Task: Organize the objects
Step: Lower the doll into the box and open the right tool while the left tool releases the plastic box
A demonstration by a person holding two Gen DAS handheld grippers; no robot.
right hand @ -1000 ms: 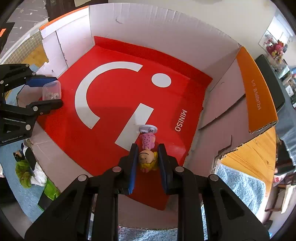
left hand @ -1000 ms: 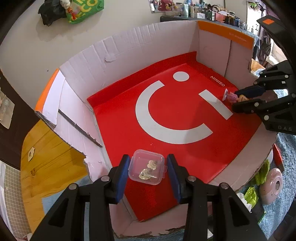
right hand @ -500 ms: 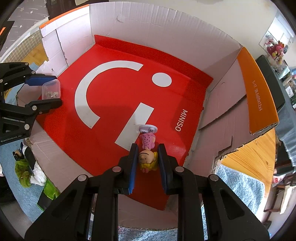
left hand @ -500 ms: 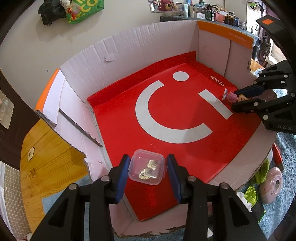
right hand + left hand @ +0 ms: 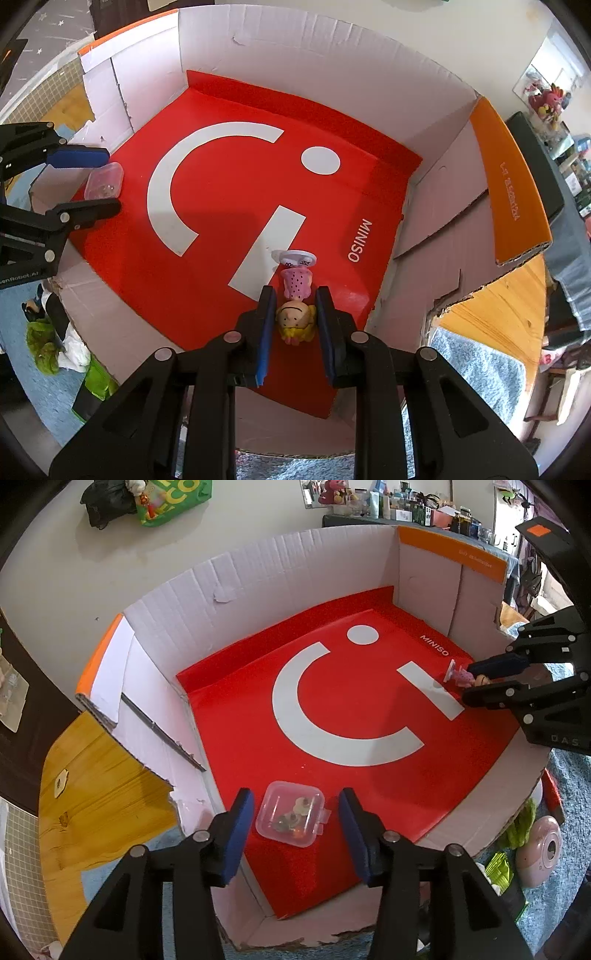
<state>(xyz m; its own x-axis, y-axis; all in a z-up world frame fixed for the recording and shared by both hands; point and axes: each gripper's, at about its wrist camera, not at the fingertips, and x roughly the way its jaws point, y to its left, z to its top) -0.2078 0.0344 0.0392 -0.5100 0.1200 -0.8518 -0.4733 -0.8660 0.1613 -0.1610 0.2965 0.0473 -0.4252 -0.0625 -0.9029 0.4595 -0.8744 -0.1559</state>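
Note:
A small clear plastic case (image 5: 290,818) with trinkets inside rests on the red sheet (image 5: 332,768) that lines a big cardboard box (image 5: 295,572). My left gripper (image 5: 295,801) straddles the case. Its jaws are opening, and a gap shows on each side of the case. A little doll figurine (image 5: 295,314) in a pink dress, with yellow hair and a white base, is pinched at the head by my right gripper (image 5: 295,295). The doll is tilted over the near right part of the sheet. The right wrist view shows the left gripper (image 5: 105,182) and the case (image 5: 103,181) at the box's left edge.
White cardboard walls with orange flaps (image 5: 513,195) ring the red sheet. Wooden floor (image 5: 96,794) and blue carpet lie outside. A pink round gadget (image 5: 541,849) and green items (image 5: 44,343) lie beside the box's near wall. A cluttered shelf (image 5: 406,509) is far behind.
The left gripper's fingers have spread apart and no longer press the clear case, which stays on the sheet. The right gripper has shifted slightly with the doll still held.

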